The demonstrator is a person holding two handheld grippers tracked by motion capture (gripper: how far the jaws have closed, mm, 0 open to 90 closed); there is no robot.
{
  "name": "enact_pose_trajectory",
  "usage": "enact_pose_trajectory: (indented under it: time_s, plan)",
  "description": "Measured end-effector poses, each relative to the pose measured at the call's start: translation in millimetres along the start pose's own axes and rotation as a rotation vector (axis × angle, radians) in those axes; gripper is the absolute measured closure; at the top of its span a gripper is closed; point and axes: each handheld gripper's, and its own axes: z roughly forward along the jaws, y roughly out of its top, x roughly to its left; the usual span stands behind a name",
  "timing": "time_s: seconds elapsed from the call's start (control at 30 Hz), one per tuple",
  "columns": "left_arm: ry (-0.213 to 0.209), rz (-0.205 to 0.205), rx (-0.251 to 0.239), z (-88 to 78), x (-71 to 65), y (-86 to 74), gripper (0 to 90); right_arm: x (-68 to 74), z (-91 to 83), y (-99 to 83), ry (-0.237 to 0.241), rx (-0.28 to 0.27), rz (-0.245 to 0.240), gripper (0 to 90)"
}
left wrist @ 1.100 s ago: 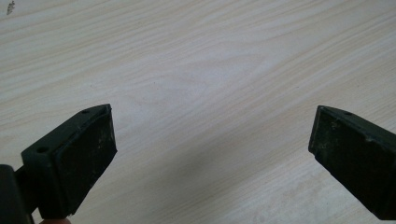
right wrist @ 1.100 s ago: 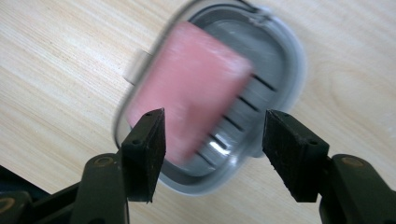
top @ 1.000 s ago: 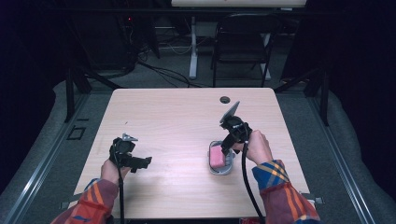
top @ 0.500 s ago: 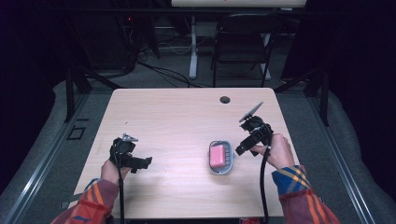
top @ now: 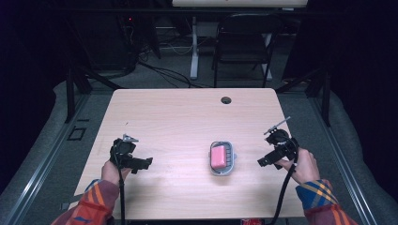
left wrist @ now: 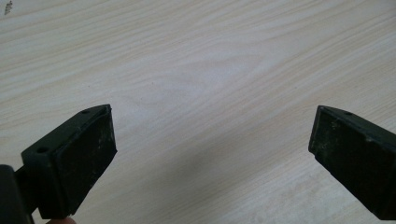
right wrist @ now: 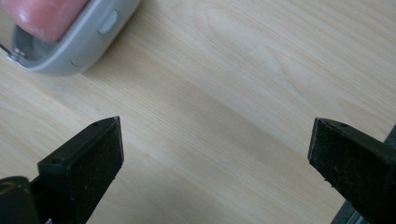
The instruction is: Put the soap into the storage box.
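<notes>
A pink bar of soap [top: 218, 156] lies in a small grey dish [top: 229, 165] on the wooden table [top: 187, 122], right of centre near the front. My right gripper [top: 261, 162] is held to the right of the dish, apart from it, open and empty. In the right gripper view the jaws stand wide over bare wood, with the grey dish [right wrist: 84, 42] and the soap [right wrist: 46, 18] at the upper left. My left gripper [top: 146, 162] rests near the table's front left, open with nothing in it. Bare wood lies between its jaws in the left gripper view.
A round cable hole [top: 226, 100] sits near the table's far edge. Behind the table stand a dark chair [top: 241, 47] and a white desk leg [top: 193, 51], with cables on the floor.
My right gripper has pulled away from the soap dish, moving right and toward the front edge. The soap stays in the dish. The left gripper has not moved.
</notes>
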Motion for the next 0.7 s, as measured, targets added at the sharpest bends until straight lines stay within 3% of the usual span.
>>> enact_pose_trajectory:
  time_s: [0.1,0.17,0.27,0.3,0.37,0.53,0.6,0.7]
  plan:
    - [-0.013,-0.004,-0.012,0.2,-0.1,0.0,0.2,-3.8,3.5,-11.7,0.007,-0.004,-0.027,6.2]
    - [-0.015,-0.004,-0.016,0.5,-0.6,0.4,0.2,-12.3,22.0,-37.2,0.038,-0.088,0.0,6.7]
    - [-0.024,0.003,-0.012,0.9,-1.6,1.8,0.2,-16.5,34.8,-46.4,0.077,-0.045,0.025,5.6]
    - [-0.029,0.003,-0.011,1.1,-2.4,1.9,0.2,-17.8,39.3,-49.2,0.038,-0.001,-0.008,5.5]
    - [-0.026,0.0,-0.015,0.5,-3.0,1.6,0.2,-17.9,45.8,-52.4,0.024,0.018,-0.015,4.9]
    - [-0.028,0.005,-0.008,0.5,-1.4,1.0,0.2,-14.2,43.7,-50.6,0.001,0.003,-0.047,5.2]
    - [-0.038,0.005,-0.019,0.9,-0.5,1.1,0.2,-11.5,46.7,-48.2,-0.006,0.031,-0.09,5.2]
    - [-0.059,0.01,-0.022,-0.7,0.2,1.3,0.2,-10.5,48.9,-47.3,0.013,0.04,-0.106,5.1]
